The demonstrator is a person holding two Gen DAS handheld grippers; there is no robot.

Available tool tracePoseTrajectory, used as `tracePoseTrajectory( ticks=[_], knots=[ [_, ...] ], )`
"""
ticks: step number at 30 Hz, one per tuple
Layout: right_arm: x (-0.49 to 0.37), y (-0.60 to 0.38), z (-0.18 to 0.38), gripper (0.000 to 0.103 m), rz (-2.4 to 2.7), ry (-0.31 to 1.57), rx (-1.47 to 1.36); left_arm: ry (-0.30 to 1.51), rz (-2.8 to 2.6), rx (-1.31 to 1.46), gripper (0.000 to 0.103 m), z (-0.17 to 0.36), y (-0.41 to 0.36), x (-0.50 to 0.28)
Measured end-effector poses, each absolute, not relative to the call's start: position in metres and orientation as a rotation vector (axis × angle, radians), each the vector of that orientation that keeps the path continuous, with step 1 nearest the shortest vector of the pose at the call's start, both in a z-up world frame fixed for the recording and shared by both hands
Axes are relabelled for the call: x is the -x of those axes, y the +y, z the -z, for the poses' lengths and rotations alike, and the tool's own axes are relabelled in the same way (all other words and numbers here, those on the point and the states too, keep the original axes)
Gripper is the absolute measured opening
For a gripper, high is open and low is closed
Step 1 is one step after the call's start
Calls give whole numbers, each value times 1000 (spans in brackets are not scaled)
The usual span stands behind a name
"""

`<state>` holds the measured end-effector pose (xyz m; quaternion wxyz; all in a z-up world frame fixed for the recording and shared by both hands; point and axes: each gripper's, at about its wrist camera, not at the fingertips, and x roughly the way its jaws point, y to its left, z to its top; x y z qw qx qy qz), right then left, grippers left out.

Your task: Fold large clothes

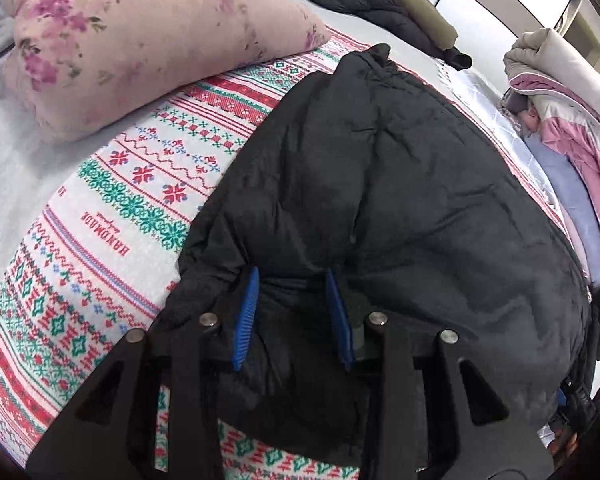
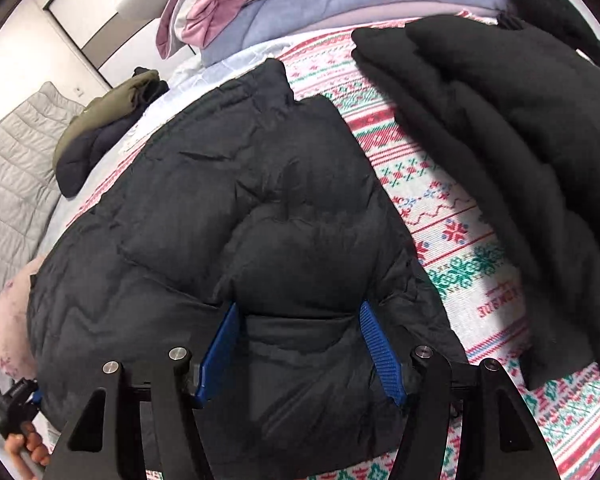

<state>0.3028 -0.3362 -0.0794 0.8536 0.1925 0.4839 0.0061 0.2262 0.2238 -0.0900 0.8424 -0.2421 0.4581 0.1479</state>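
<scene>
A black puffer jacket (image 1: 400, 184) lies on a patterned red, green and white blanket (image 1: 112, 208) on a bed. My left gripper (image 1: 292, 276) has its blue pads (image 1: 246, 312) either side of a bunch of the jacket's near edge, closed on it. In the right wrist view the same jacket (image 2: 240, 208) fills the middle. My right gripper (image 2: 298, 308) holds a thick fold of the jacket's edge between its blue pads (image 2: 380, 352). The left gripper also shows in the right wrist view (image 2: 16, 404), at the jacket's far side.
A pink floral pillow (image 1: 140, 36) lies at the blanket's far left. A folded dark and olive jacket (image 1: 384, 4) sits behind. Piled pink and grey bedding (image 1: 572, 120) is at the right. Another black garment (image 2: 520, 152) lies right of my right gripper.
</scene>
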Motion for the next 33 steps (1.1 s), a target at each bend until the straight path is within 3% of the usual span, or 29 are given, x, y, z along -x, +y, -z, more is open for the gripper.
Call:
tracePoseTrajectory(
  ticks=[6, 11, 14, 18, 25, 33],
  knots=[
    [-299, -340, 88, 64, -31, 1024, -426, 975, -338, 485, 37, 85, 218, -230],
    [-285, -335, 56, 65, 32, 1011, -391, 921, -355, 454, 37, 55, 212, -217],
    [-266, -335, 38, 77, 38, 981, -386, 873, -329, 373, 39, 39, 192, -207],
    [-257, -364, 42, 78, 89, 1003, -540, 871, -157, 279, 48, 28, 132, -203],
    [-250, -406, 74, 78, 182, 1044, -865, 903, 138, 109, 52, 29, 23, -189],
    [-260, -404, 90, 78, 158, 1100, -861, 977, 51, -173, 57, 75, -26, -196]
  ],
)
